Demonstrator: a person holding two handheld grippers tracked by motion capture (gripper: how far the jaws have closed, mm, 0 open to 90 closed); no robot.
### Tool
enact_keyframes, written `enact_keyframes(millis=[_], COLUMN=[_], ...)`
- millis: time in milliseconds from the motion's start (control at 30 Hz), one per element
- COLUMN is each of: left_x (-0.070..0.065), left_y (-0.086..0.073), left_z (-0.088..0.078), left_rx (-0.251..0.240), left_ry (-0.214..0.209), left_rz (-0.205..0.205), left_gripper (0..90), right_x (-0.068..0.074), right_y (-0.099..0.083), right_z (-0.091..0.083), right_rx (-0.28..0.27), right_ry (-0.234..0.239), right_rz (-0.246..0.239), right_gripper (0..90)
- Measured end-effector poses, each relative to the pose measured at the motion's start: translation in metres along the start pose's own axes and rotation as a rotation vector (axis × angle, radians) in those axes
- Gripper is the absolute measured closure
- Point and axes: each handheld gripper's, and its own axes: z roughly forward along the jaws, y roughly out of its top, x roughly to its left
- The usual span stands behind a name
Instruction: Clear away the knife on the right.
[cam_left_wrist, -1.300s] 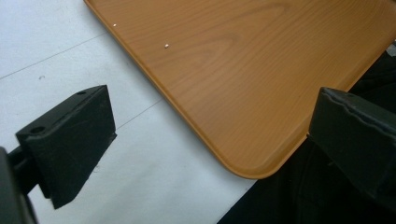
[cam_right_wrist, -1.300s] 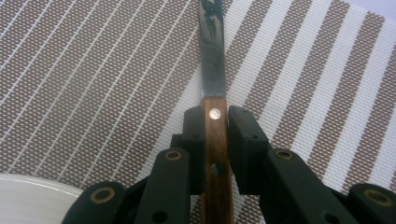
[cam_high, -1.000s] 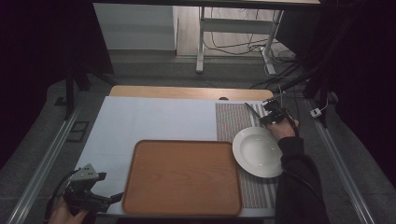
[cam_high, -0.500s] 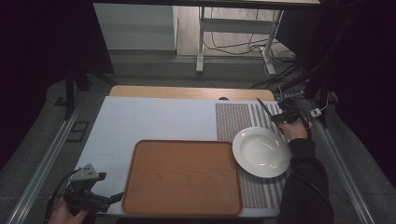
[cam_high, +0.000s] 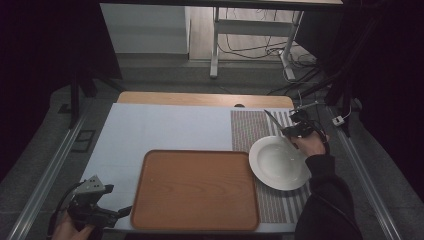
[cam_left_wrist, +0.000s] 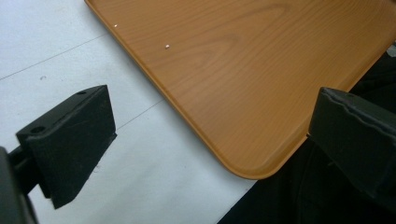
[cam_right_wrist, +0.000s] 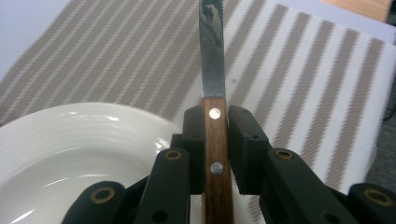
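Right gripper (cam_right_wrist: 215, 122) clamped on wooden handle of knife (cam_right_wrist: 212, 70), blade pointing out over striped placemat (cam_right_wrist: 299, 84), just past rim of white plate (cam_right_wrist: 70, 140). Left gripper (cam_high: 107, 212) sits wide, nothing in it, by near corner of wooden tray (cam_left_wrist: 243, 70).

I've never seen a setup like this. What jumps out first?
Probably the knife, its wooden handle clamped in the right gripper above the striped placemat, beside a white plate. A big wooden tray lies mid-table, and the left gripper hovers open at its near corner.
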Motion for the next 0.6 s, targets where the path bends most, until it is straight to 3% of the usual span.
enact_keyframes(millis=[267, 600], left_x=[0.000, 0.000], left_y=[0.000, 0.000], left_z=[0.000, 0.000], left_rx=[-0.003, -0.004], left_ry=[-0.001, -0.001], left_rz=[0.000, 0.002], left_gripper=[0.7, 0.7], right_x=[0.029, 0.073], right_y=[-0.006, -0.019], right_z=[-0.004, -0.003], right_rx=[-0.008, 0.007], right_ry=[0.048, 0.105], right_rz=[-0.031, -0.133], right_gripper=[77.9, 77.9])
